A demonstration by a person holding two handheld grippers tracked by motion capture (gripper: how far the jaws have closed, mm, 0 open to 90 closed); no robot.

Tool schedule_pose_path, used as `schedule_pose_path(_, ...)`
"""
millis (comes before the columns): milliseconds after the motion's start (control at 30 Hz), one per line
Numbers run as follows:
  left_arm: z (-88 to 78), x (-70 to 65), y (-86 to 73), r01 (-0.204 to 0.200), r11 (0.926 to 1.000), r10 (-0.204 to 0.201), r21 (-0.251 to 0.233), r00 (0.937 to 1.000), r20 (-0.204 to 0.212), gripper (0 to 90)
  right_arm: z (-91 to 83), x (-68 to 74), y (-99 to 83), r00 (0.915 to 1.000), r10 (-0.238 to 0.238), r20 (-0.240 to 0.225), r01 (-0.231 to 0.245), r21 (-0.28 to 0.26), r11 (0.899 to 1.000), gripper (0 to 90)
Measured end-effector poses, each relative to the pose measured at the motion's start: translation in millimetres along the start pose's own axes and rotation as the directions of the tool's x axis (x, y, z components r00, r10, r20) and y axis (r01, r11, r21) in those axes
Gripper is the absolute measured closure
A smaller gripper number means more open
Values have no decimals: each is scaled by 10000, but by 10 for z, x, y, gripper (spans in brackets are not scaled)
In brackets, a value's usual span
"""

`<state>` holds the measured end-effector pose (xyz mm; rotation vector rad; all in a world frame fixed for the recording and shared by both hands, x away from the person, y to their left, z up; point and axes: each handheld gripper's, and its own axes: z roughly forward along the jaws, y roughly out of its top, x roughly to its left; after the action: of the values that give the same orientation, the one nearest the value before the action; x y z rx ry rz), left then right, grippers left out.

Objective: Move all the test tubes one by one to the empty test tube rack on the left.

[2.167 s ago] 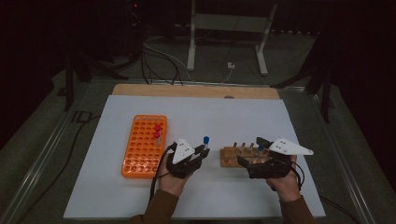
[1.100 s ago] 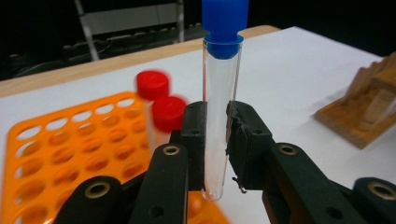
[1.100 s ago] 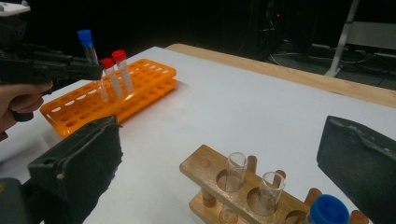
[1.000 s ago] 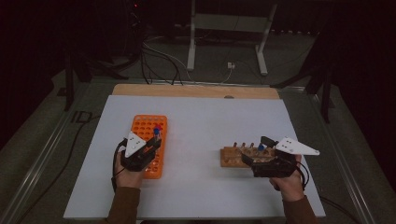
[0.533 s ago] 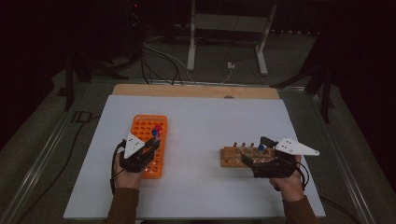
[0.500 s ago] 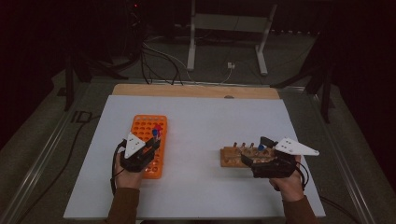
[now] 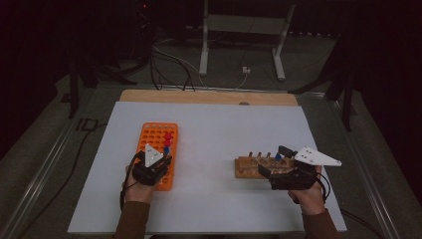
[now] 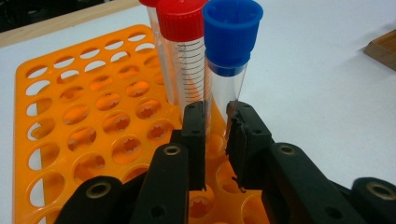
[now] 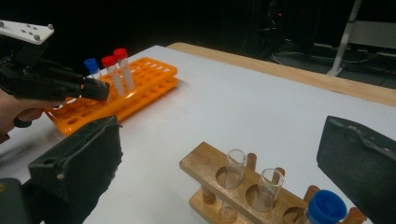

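The left tongs (image 8: 215, 122) clamp the blue-capped tube (image 8: 228, 70) low in the orange rack (image 8: 70, 140), so a skewed release could tip it against the red-capped tube (image 8: 184, 56); the right tongs (image 9: 224, 158), gaping wide, could knock the wooden rack (image 9: 224, 186).

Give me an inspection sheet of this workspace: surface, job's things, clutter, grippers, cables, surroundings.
Surface: white board on a table, wooden strip along its far edge.
Job's things: orange tube rack holding two red-capped tubes; blue-capped tube standing in the rack beside them; wooden rack with two open glass tubes and another blue-capped tube.
Clutter: nothing seen.
Grippers: left gripper shut on the blue-capped tube in the orange rack; right gripper open at the wooden rack, nothing between its jaws.
Cables: one trails from each gripper; more lie on the floor beyond the table.
Surroundings: dark room, white stand behind.
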<state>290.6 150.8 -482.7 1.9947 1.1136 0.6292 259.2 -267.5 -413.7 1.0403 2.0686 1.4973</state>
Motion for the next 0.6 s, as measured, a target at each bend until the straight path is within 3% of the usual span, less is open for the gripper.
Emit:
schedule_pose_path(100,26,3,-17,-9,9998,8,208,10000,14,778,9,1,-5,10000,-7,-4,7,18,10000,1)
schedule_pose_path(333,24,11,-32,57,9999,-58,151,9999,97,764,12,8,-7,10000,-20,-31,20,63,10000,1)
schedule_pose_path(467,-3,5,-45,144,9998,-145,106,9998,109,662,5,-4,-7,10000,-22,-25,22,16,10000,1)
schedule_pose_path(600,-72,3,-40,385,9989,-375,-250,9986,378,596,-13,-24,-6,10000,24,41,-24,-11,10000,1)
